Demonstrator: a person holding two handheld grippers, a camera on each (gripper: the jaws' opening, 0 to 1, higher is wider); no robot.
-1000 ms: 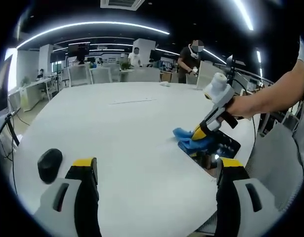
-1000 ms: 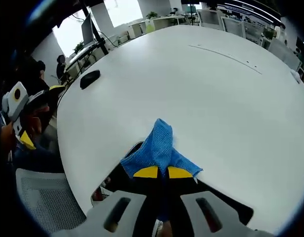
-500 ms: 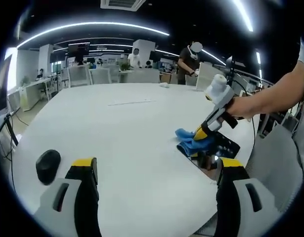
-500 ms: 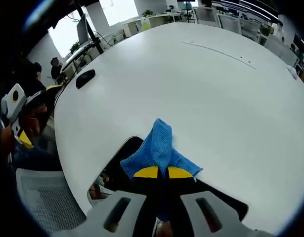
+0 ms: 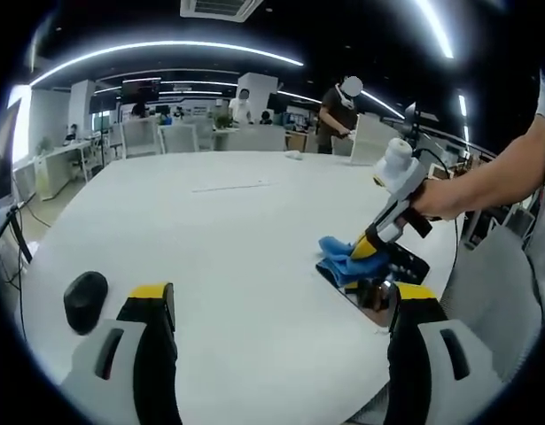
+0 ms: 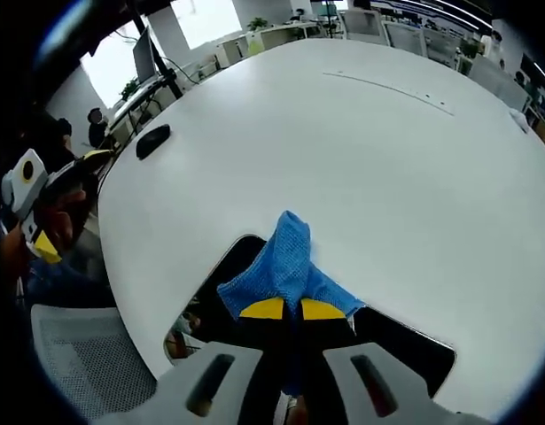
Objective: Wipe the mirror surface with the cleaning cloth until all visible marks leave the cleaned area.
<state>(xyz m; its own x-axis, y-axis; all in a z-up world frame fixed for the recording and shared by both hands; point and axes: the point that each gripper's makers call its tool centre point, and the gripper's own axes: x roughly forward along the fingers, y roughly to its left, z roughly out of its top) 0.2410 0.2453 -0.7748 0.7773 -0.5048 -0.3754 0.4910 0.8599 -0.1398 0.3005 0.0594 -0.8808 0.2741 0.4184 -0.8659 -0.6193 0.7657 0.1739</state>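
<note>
The right gripper [image 6: 284, 309] is clamping the blue cleaning cloth [image 6: 284, 266] against the mirror [image 6: 226, 282] near the table [image 6: 361, 159] edge; the left gripper [image 5: 281, 305] is hanging open. Recommend flat, overlapping passes.

Large white round-edged bench [image 5: 228, 239]. Near its edge, a dark mirror [image 6: 405, 341] lying flat, with a blue cleaning cloth [image 6: 285, 266] bunched partly on it and partly on the bare top. Well apart, a black computer mouse [image 5: 86, 299] by the rim. Far across, a small white object [image 5: 292, 154], too small to identify
</note>
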